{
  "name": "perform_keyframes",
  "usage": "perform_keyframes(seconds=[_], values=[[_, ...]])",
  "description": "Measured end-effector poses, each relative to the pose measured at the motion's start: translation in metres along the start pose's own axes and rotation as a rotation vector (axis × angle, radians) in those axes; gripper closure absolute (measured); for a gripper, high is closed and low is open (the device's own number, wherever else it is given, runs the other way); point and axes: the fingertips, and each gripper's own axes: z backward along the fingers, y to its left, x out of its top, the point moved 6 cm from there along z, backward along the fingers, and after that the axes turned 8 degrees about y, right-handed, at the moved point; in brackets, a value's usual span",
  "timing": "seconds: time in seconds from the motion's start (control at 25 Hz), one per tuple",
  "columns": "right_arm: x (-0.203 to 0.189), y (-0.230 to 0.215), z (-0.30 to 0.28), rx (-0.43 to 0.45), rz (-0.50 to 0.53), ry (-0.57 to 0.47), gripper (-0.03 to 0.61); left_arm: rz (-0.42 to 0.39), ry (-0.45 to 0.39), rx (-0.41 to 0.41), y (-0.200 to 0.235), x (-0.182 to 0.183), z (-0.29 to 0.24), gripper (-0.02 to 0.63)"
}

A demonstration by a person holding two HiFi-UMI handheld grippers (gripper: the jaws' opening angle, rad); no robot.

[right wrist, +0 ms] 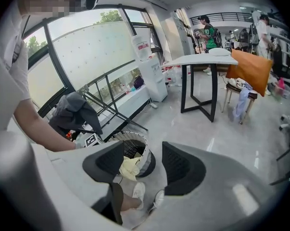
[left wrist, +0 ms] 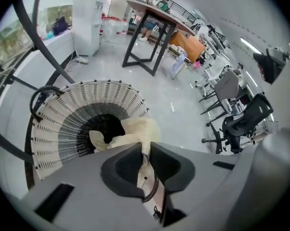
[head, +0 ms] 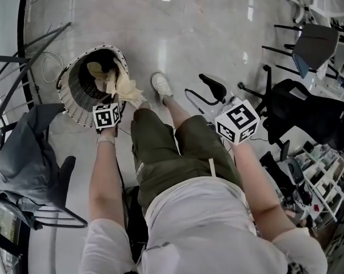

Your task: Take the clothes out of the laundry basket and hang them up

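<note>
Garment (head: 126, 87), pale yellow: hangs at eleven o'clock from the person's lap in the head view, pulled partly over the rim of the laundry basket (head: 75, 114). Left gripper (left wrist: 144, 150): bites shut on the garment, a twist of the cloth pressed between both pads, the rest trailing down into the basket's dark well. Cannot tell whether the pale fold deeper inside belongs to the same piece. Right gripper (right wrist: 142, 153): hovers at one o'clock above the right thigh, jaws spread and empty, well apart from the basket. Farther on at twelve o'clock: shows a white shoe (head: 160, 86) set on the glossy floor just beside the basket. Off at nine o'clock: shows a dark grey cloth (head: 26, 147) draped over a black metal rack (head: 24, 50). Out at two o'clock: shows black office chairs (head: 309, 110) and, farther still in the gripper views, a dark-legged table (right wrist: 203, 60)
</note>
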Motion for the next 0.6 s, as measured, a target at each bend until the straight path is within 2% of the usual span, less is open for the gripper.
perform_keyframes(seconds=[0.2, 0.4, 0.6], values=[[0.029, 0.012, 0.015, 0.055, 0.07, -0.018, 0.334, 0.093, -0.127, 0.015, -0.006, 0.001, 0.065, 0.574], [0.051, 0.026, 0.023, 0.118, 0.159, -0.027, 0.333, 0.135, -0.237, 0.034, -0.023, 0.0, 0.126, 0.575], [0.072, 0.042, 0.029, 0.184, 0.234, -0.056, 0.334, 0.224, -0.389, 0.053, -0.039, 0.001, 0.193, 0.575]])
